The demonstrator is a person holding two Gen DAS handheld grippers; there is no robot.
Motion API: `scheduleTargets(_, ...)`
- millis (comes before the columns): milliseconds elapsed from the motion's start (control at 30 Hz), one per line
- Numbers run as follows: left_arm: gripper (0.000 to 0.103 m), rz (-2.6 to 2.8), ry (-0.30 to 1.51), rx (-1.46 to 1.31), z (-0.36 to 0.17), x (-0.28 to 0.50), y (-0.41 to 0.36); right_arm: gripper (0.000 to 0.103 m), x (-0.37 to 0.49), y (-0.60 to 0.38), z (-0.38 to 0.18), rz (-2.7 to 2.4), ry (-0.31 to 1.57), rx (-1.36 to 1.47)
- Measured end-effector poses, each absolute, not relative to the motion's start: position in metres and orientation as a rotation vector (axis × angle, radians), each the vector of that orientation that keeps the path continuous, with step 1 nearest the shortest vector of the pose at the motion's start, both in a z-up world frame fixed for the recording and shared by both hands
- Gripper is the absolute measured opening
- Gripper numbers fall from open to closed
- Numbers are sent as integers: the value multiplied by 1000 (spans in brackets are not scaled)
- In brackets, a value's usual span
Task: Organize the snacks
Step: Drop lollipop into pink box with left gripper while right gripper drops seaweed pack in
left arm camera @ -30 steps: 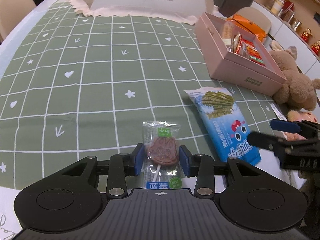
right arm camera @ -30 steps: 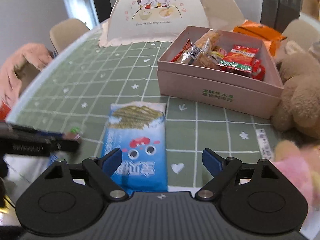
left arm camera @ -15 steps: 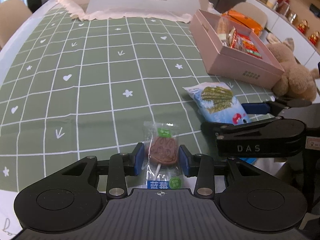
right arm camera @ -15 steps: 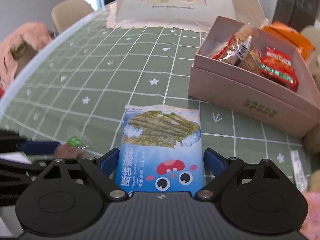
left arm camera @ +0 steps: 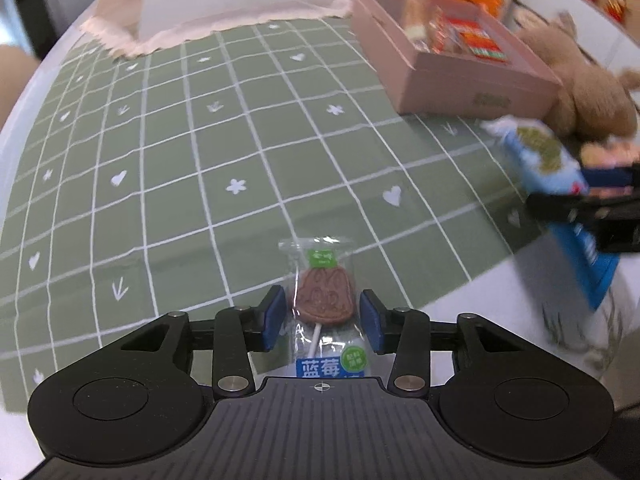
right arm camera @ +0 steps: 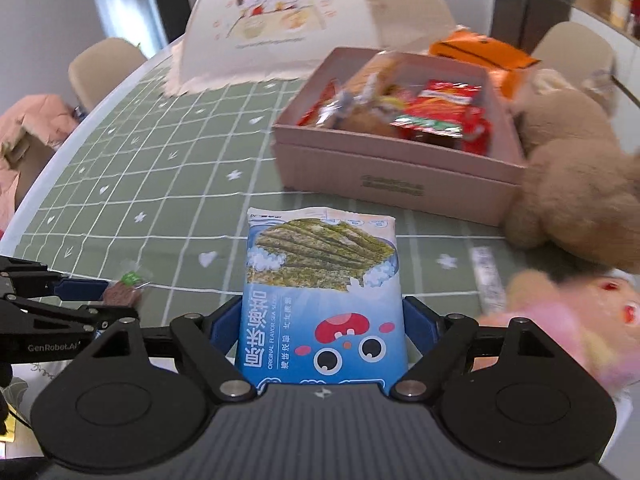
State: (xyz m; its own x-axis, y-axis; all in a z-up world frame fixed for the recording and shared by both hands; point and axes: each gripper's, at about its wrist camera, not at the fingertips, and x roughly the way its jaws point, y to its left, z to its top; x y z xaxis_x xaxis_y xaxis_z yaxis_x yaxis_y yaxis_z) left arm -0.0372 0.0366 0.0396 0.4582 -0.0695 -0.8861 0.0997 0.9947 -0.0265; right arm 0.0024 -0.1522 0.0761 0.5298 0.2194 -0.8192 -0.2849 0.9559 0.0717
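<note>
L claw [left arm camera: 323, 327] just widened, lollipop [left arm camera: 325, 298] loose btwn pads; R claw [right arm camera: 322, 330] clamped on seaweed pack [right arm camera: 324, 300].

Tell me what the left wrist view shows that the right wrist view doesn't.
Left wrist only: the brown lollipop in clear wrapper, whole, with stick and blue label, between the left gripper pads, a gap each side; its jaws have just been opening. Right wrist only: the right gripper pads pressing both sides of the blue seaweed snack packet, a pink plush toy, a pink garment. Both: that packet, the pink cardboard box of snacks, the brown teddy bear, the green checked tablecloth.
</note>
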Motion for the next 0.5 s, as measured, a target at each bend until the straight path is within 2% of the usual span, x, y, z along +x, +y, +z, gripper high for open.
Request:
scheduleTargets(67,51,-136,1101,90,39,-37,31,84,-3,-158,80,293,958,-80)
scheduleTargets(167,51,-194,1098,137,38,-38,27,84,-11,-166,84,283,951,-76)
scheduleTargets(200,48,-203,1090,147,38,-40,27,84,-12,-172,86,281,948,-73)
scheduleTargets(233,41,-219,1079,143,38,-42,27,84,-14,-176,87,274,944,-69)
scheduleTargets(300,41,-257,1075,99,41,-44,28,84,-17,-184,92,253,932,-57)
scheduleTargets(400,41,-294,995,71,70,-44,25,84,-21,-196,100,219,908,-32)
scheduleTargets(500,41,-356,870,-30,130,-28,21,84,-22,-209,109,199,885,3)
